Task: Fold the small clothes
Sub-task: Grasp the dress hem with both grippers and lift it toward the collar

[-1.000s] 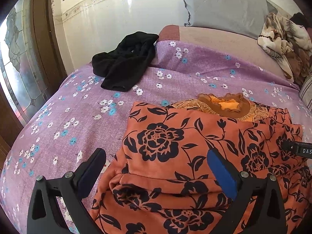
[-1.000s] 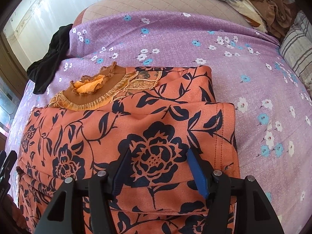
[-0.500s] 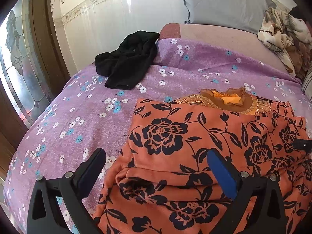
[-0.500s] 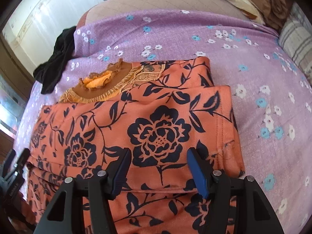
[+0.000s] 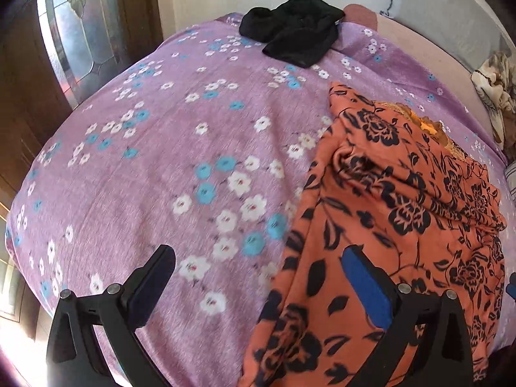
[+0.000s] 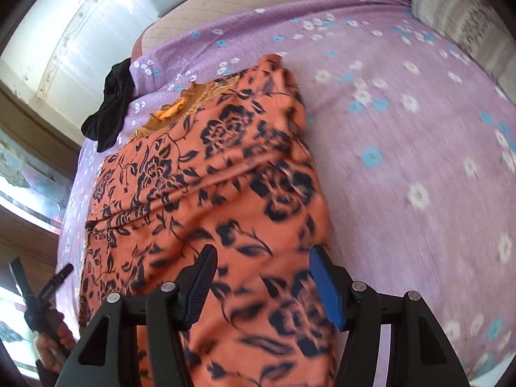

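Note:
An orange dress with black flowers (image 5: 403,200) lies partly folded on the purple flowered bedsheet (image 5: 193,161), its ruffled brown collar (image 6: 174,113) at the far end. My left gripper (image 5: 261,277) hovers open over the dress's left edge: one finger is above the sheet, the other above the cloth. My right gripper (image 6: 264,280) stands open above the dress (image 6: 225,177) near its right edge, with nothing pinched. In the right wrist view the left gripper (image 6: 40,266) shows at the lower left, held by a hand (image 6: 53,338).
A black garment (image 5: 296,35) lies crumpled at the far end of the bed by the wall. A striped pillow (image 6: 451,16) and a heap of patterned cloth (image 5: 496,96) sit on the far right. A glass-paned wooden door (image 5: 74,42) stands left of the bed.
Both grippers have spread apart, the left toward the dress's left edge and the right toward its right edge. Both have rolled, so the views are tilted and blurred. Neither has taken hold of anything.

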Motion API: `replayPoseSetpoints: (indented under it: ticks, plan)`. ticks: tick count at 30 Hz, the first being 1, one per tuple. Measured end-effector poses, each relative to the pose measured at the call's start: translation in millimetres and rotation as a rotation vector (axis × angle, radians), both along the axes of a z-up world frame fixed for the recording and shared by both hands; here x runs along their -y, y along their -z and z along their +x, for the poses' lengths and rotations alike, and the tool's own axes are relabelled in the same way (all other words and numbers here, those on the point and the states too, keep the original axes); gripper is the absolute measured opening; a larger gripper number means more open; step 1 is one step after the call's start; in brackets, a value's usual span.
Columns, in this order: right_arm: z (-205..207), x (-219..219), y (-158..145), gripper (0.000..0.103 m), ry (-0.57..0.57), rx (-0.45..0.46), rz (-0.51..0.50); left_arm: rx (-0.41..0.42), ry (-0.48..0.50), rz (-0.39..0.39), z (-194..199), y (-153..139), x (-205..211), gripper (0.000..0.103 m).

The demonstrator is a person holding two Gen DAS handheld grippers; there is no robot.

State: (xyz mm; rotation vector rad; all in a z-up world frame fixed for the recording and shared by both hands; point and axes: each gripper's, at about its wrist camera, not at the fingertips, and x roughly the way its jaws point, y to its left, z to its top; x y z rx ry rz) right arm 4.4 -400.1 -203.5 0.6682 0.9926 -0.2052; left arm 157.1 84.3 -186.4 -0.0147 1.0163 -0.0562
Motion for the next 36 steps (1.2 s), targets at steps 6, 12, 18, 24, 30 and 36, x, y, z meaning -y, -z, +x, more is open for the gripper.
replayPoseSetpoints:
  ticks: [6,12,18,24,30,36]
  plan:
    - [-29.0,25.1,37.4,0.064,0.029,-0.030,0.294,-0.132,0.041,-0.138,-14.1,15.5,-21.5,0.035]
    - [-34.1,13.6,50.6,0.043,-0.051,0.004,0.475,-0.192,0.062,-0.204,-16.8,18.7,-17.1,0.018]
    - [-41.5,-0.2,43.7,0.040,-0.098,-0.028,0.383,-0.246,0.035,-0.217,-19.4,21.3,-20.1,0.034]
    - [-40.9,-4.9,43.6,0.058,-0.094,-0.021,0.368,-0.289,0.146,-0.134,-31.3,23.7,-6.7,0.052]
    - [-41.0,-24.5,35.4,0.035,-0.171,-0.032,0.239,-0.285,0.189,-0.111,-44.5,24.8,3.8,0.009]
    - [-51.4,-10.2,32.1,0.032,-0.101,0.014,0.277,-0.257,0.223,-0.166,-53.0,13.7,9.9,0.008]
